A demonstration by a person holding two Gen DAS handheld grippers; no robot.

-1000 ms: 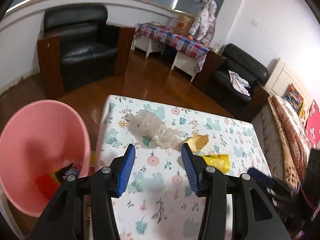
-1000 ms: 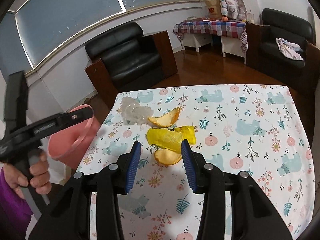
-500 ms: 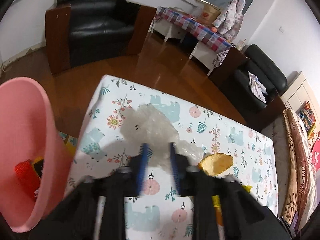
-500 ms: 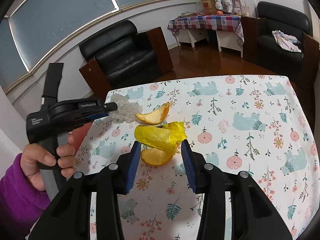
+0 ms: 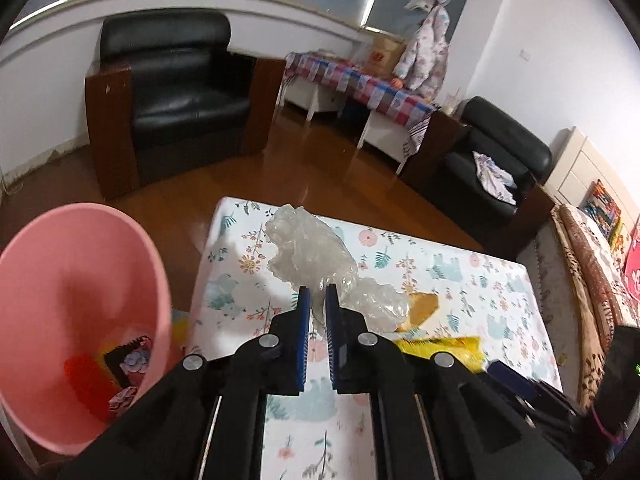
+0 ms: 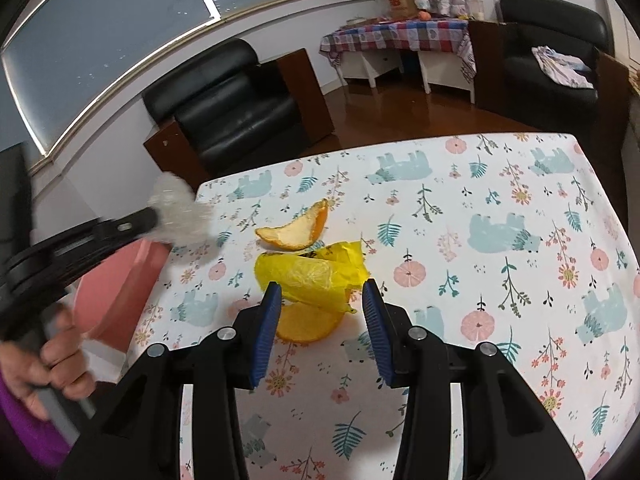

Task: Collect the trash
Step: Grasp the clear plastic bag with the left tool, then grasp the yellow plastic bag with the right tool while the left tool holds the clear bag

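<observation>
My left gripper (image 5: 314, 294) is shut on a crumpled clear plastic wrap (image 5: 308, 250) and holds it lifted above the table's left edge; it also shows in the right wrist view (image 6: 178, 212). The pink bin (image 5: 76, 280) stands to the left, below table height, with red and dark scraps inside. My right gripper (image 6: 320, 292) is open, its fingers on either side of a yellow plastic bag (image 6: 312, 270) that lies over an orange peel (image 6: 306, 324). A second orange peel (image 6: 294, 230) lies just beyond.
The table wears a floral and bear print cloth (image 6: 500, 240). A black armchair (image 5: 172, 100) stands across the wooden floor, another (image 5: 492, 172) to the right. A checked side table (image 5: 360, 88) stands at the back wall.
My left gripper closed on the clear plastic wrap and lifted it off the table toward the left edge. My right gripper moved closer to the yellow bag and stays open.
</observation>
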